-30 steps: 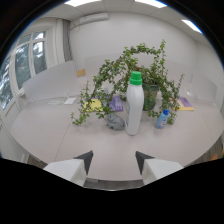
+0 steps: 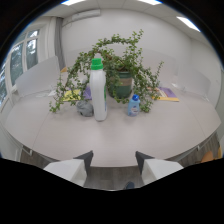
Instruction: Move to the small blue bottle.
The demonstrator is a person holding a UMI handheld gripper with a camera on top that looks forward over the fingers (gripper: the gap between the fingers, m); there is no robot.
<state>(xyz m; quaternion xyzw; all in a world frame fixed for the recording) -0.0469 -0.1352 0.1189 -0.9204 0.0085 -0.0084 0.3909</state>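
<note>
The claw [image 2: 114,159] hangs open and empty over the near edge of the desk [image 2: 125,137]; the small blue bottle [image 2: 133,105] stands far ahead, just right of a tall white bottle [image 2: 99,91], before a trailing plant [image 2: 120,67].

Bright, even light falls from ceiling panels [image 2: 75,2] overhead and from the windows [image 2: 22,60] left of the fingers, casting soft shadows beneath the white bottle [image 2: 99,90]; straight lines bow toward a black rim, and everything looks slightly soft
</note>
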